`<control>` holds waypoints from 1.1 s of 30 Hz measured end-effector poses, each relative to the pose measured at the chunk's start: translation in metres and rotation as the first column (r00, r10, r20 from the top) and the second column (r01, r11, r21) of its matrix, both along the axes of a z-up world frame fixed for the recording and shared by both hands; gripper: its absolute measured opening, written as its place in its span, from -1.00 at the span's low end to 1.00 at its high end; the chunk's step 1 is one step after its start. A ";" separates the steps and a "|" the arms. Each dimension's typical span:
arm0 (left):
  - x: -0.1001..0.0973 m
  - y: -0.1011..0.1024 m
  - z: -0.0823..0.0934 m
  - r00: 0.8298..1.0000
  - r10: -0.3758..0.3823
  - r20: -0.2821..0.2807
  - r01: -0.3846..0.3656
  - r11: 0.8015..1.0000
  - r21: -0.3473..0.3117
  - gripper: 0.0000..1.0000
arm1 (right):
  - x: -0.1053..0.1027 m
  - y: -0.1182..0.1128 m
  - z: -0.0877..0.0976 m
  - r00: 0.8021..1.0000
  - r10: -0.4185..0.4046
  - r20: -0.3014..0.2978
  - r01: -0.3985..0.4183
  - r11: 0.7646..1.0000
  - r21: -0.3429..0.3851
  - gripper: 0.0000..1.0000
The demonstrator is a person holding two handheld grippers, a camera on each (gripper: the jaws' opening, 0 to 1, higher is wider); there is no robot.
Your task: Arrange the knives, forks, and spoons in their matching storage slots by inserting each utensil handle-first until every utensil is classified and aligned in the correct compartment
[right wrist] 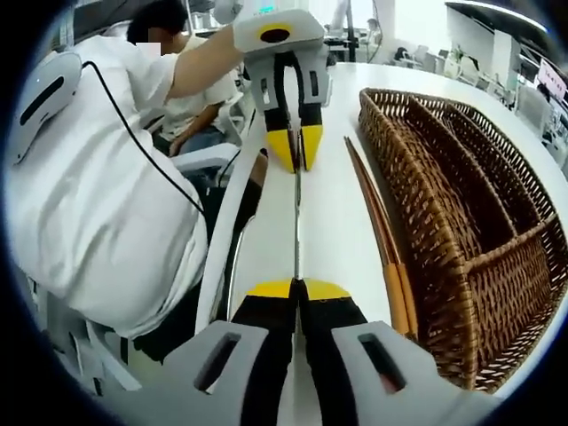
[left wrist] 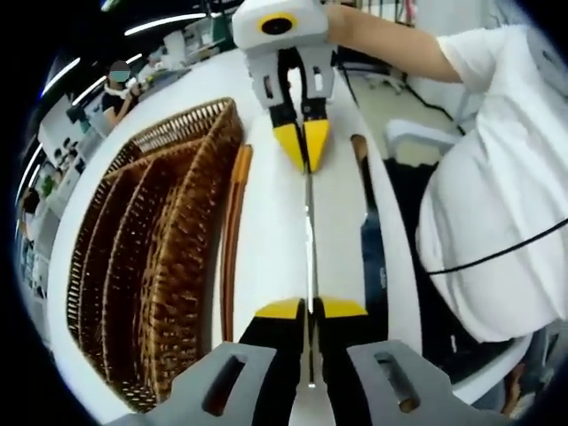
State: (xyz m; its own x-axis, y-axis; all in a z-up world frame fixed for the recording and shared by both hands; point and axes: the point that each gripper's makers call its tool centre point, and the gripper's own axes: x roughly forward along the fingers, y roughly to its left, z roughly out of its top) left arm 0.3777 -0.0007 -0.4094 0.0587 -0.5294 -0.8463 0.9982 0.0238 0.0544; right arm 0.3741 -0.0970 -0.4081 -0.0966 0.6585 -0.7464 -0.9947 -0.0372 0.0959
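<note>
A thin, straight, silver metal utensil [left wrist: 309,240] is held off the white tabletop [left wrist: 266,257] between the two grippers, its ends hidden in the jaws so that its kind cannot be told. In the left gripper view the left gripper [left wrist: 310,308] is seen closed, its yellow-tipped jaws pressed on the near end of the utensil, which runs straight ahead to the right gripper [left wrist: 302,142], also clamped on it at the far end. In the right gripper view the same thin utensil [right wrist: 297,213] is seen running from the closed right gripper [right wrist: 298,288] forward to the left gripper [right wrist: 296,146]. A brown woven wicker tray [left wrist: 142,266] with long compartments is seen to the left of the left gripper's jaws and, in the right gripper view [right wrist: 461,222], to the right of the right gripper's jaws. Orange-brown wooden-handled utensils [right wrist: 382,240] are laid on the table between the held utensil and the tray, just beside the tray's wall. Another brown-handled utensil [right wrist: 253,191] is laid on the opposite side, near the table edge. A person in a white shirt [left wrist: 497,204] is seen beside that edge.
</note>
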 end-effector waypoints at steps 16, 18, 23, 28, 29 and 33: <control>0.009 0.006 0.000 0.999 0.038 -0.009 -0.037 0.997 0.071 -0.82 | 0.004 -0.001 0.000 1.000 -0.006 -0.024 0.006 1.000 0.012 -0.97; 0.009 0.008 -0.001 0.998 0.056 -0.025 -0.053 0.994 0.093 -0.82 | 0.003 -0.002 0.000 1.000 -0.006 -0.030 0.006 1.000 0.010 -0.97; 0.011 0.013 -0.001 0.997 0.069 -0.035 -0.062 0.986 0.154 -0.82 | 0.003 -0.003 0.000 0.999 -0.016 -0.051 0.017 1.000 0.010 -0.97; 0.011 0.016 -0.001 0.995 0.082 -0.050 -0.072 0.982 0.173 -0.83 | 0.005 -0.003 0.000 0.999 -0.012 -0.052 0.013 1.000 0.015 -0.97; 0.011 0.017 -0.001 0.995 0.082 -0.052 -0.071 0.981 0.180 -0.83 | 0.005 -0.004 0.001 0.999 -0.009 -0.050 0.010 1.000 0.016 -0.97; 0.008 0.017 -0.002 0.996 0.062 -0.061 -0.049 0.980 0.194 -0.91 | 0.006 -0.005 0.001 0.998 -0.015 -0.057 0.016 1.000 0.012 -0.97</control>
State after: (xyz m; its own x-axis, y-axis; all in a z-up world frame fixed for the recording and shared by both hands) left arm 0.3855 0.0161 -0.4112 0.0239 -0.3537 -0.9351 0.9972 0.0747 -0.0028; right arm 0.3798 -0.1017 -0.4074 -0.1285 0.6696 -0.7315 -0.9881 -0.0235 0.1520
